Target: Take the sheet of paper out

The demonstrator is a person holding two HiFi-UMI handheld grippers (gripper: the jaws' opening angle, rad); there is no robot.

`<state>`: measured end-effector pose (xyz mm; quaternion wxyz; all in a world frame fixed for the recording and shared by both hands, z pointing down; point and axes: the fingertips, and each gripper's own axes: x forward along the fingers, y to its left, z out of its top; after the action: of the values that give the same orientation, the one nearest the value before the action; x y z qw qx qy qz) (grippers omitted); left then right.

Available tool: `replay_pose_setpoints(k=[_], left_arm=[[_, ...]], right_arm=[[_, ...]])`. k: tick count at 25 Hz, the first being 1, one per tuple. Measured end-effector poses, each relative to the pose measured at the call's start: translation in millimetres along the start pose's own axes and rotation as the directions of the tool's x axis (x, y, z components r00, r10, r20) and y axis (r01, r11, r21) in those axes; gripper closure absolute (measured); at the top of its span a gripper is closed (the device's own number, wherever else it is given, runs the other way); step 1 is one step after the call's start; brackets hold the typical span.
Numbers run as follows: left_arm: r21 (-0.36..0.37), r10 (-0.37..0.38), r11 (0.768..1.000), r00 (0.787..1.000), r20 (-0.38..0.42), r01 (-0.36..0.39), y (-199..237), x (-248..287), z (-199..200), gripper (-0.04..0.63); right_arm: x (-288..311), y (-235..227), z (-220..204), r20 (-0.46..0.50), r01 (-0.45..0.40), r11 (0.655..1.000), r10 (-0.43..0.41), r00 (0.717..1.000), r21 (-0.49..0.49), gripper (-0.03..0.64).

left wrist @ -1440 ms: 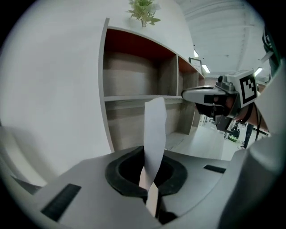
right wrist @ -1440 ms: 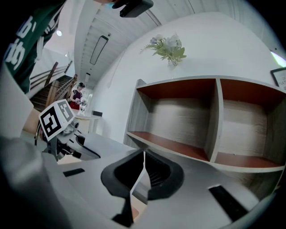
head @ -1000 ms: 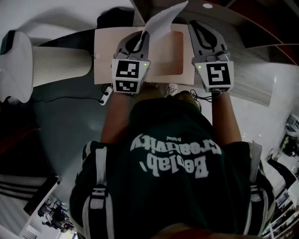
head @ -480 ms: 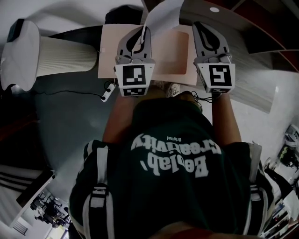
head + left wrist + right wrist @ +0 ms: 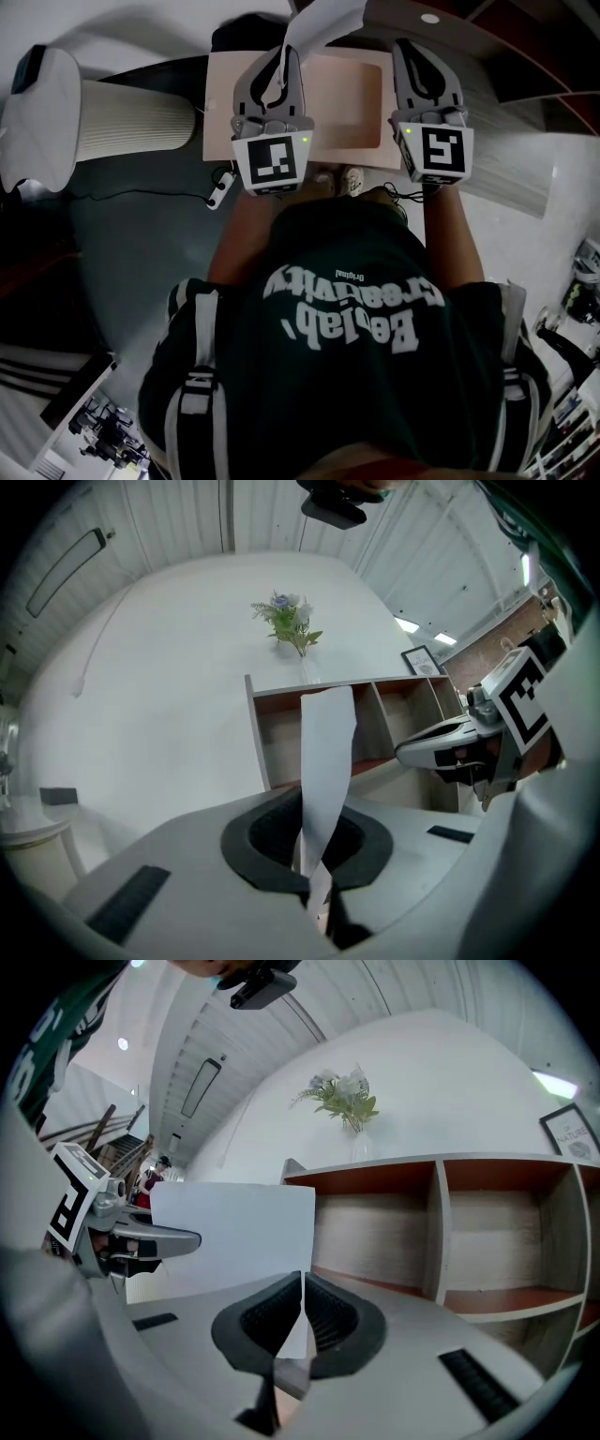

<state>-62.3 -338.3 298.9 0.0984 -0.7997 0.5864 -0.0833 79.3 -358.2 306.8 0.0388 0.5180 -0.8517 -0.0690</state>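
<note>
A white sheet of paper [image 5: 323, 23] rises from my left gripper [image 5: 283, 54], which is shut on its lower edge; the sheet's top runs out of the head view. In the left gripper view the paper [image 5: 326, 742] stands edge-on and twisted between the black pads of the left gripper [image 5: 311, 810]. My right gripper [image 5: 413, 49] hovers beside it on the right, jaws together with nothing between them. From the right gripper view the closed right gripper [image 5: 302, 1283] has the flat paper [image 5: 234, 1232] behind it. A beige flat folder [image 5: 352, 103] lies below both grippers.
A wooden shelf unit [image 5: 450, 1232] with open compartments stands ahead, topped by a vase of flowers [image 5: 345, 1096] and a framed picture [image 5: 572, 1133]. A white ribbed cylinder [image 5: 131, 122] lies at the left. A curved desk edge [image 5: 506, 56] runs at the upper right.
The left gripper has risen with the paper, whose top has now left the head view. The right gripper has lifted slightly.
</note>
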Motion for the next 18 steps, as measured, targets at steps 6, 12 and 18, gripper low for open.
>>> replay_pose_setpoints(k=[6, 12, 18], left_arm=[[-0.013, -0.03, 0.999, 0.999, 0.031, 0.031, 15.6, -6.9, 8.9, 0.577], [-0.024, -0.058, 0.998, 0.997, 0.057, 0.059, 27.0, -18.5, 15.2, 0.577], [-0.046, -0.076, 0.996, 0.995, 0.064, 0.079, 34.1, -31.7, 15.7, 0.577]], right_arm=[[-3.6, 13.4, 13.7, -0.009, 0.055, 0.998, -0.055, 0.998, -0.004, 0.58], [-12.7, 27.7, 27.3, -0.011, 0.101, 0.995, -0.101, 0.995, -0.012, 0.58], [-26.8, 41.9, 34.7, -0.015, 0.14, 0.99, -0.14, 0.99, -0.029, 0.58]])
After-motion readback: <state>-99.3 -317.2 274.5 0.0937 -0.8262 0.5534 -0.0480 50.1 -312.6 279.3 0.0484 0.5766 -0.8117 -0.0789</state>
